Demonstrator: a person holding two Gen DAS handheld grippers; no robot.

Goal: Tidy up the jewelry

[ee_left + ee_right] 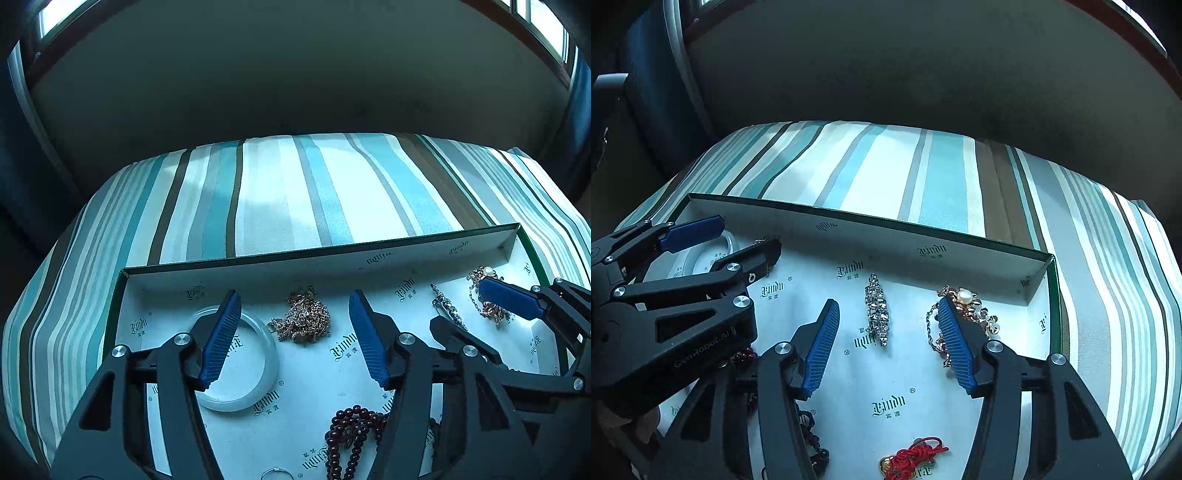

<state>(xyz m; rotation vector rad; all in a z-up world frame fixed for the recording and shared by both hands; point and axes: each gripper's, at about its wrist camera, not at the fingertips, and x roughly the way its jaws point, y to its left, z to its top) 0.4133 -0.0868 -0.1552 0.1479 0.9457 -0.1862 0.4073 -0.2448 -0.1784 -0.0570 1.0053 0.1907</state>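
Note:
A shallow box (325,263) lined with printed white paper holds the jewelry. In the left wrist view my left gripper (294,300) hangs open over a tangled gold chain (303,322), its left finger above a white bangle (264,373). Dark red beads (351,439) lie near the bottom edge. My right gripper (888,305) stands open with a silver crystal piece (877,311) lying between its fingers, untouched. Its right finger covers part of a pearl and rose-gold chain (967,297). Each gripper shows in the other's view: the right gripper (458,304), the left gripper (748,232).
A striped teal, white and brown cloth (295,192) covers the surface under the box. A red knotted charm (912,458) and a black cord (812,437) lie at the box's near side, a small ring (275,474) too. Dark wall and windows stand behind.

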